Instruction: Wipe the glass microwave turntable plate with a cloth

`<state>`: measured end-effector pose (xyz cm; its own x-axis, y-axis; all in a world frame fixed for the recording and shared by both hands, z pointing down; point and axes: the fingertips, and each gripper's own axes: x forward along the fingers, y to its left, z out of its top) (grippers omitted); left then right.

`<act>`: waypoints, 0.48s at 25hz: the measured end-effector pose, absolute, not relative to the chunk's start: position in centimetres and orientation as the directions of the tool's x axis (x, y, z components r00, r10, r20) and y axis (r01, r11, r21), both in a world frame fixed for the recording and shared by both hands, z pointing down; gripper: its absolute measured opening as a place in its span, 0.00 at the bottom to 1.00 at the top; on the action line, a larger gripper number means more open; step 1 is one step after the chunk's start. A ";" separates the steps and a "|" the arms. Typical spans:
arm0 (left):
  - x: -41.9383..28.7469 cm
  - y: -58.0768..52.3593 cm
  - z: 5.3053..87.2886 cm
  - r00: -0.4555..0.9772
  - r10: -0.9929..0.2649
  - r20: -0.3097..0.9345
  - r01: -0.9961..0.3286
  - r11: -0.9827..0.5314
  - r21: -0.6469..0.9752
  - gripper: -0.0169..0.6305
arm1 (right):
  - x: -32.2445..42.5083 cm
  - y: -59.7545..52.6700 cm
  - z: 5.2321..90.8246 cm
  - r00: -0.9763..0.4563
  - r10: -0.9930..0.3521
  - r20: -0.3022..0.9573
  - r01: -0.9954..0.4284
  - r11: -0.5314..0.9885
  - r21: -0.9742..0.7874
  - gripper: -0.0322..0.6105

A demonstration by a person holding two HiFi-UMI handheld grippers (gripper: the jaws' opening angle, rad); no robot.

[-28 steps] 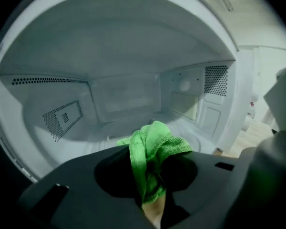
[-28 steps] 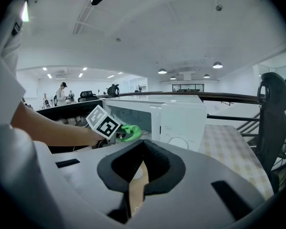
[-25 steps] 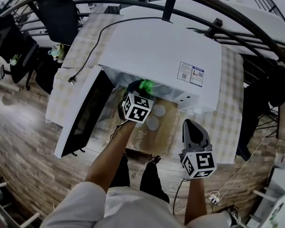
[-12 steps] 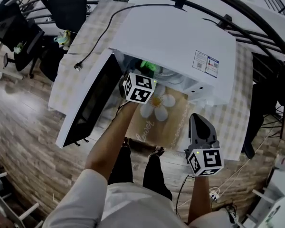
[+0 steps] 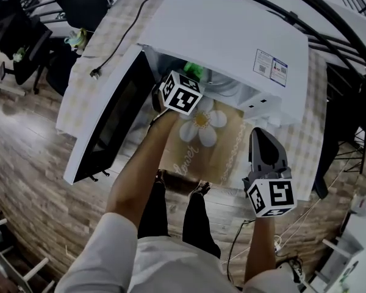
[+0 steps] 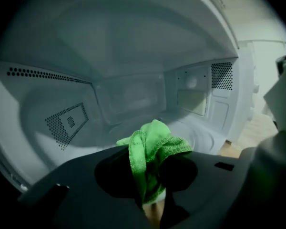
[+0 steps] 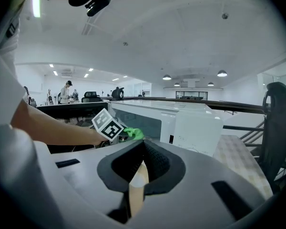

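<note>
My left gripper [image 6: 150, 191] is closed on the cloth [image 6: 151, 149]. The green folds are pinched between the two pads and bunch up above them. It reaches into the mouth of the microwave [image 5: 232, 35], whose door [image 5: 107, 127] stands swung out to my left. Ahead I see the pale cavity, with perforated vents on the side walls.

The plate [image 6: 202, 136] lies on the cavity floor beyond the cloth and a little to the right. It shows only as a faint round rim (glass against white, so hard to trace). I cannot tell whether the cloth touches it. From the head view the cloth pokes out just under the front edge of the microwave's top, right above my marker cube.

My right gripper [image 7: 141, 159] is well apart from all this. I hold it back at the near edge of the table [image 5: 305, 145], off to the right of the microwave. Its jaws are closed tip to tip with nothing between them; only a tan sliver shows in the wedge behind the tips. It points towards the microwave's front corner.

A brown mat [image 5: 201, 157] with a white daisy on it lies on the table in front of the opening, under my left forearm. A black cable [image 5: 119, 44] trails off the microwave's far left side across the checked tablecloth.
</note>
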<state>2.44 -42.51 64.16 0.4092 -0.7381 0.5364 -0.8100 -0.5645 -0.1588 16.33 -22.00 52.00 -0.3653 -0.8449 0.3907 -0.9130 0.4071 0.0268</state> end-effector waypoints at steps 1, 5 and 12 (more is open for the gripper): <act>2.6 -41.6 64.2 0.420 -0.732 0.536 -0.806 -0.572 -0.150 0.21 | 16.4 -21.9 51.9 -0.363 -0.846 0.390 -0.914 0.406 0.029 0.07; 4.0 -38.2 64.1 0.458 -0.710 0.535 -0.798 -0.594 -0.105 0.21 | 16.5 -21.2 51.3 -0.354 -0.851 0.388 -0.918 0.396 0.033 0.07; 5.7 -32.5 62.1 0.531 -0.675 0.512 -0.788 -0.616 0.005 0.21 | 16.2 -19.6 47.8 -0.360 -0.855 0.373 -0.908 0.413 0.070 0.07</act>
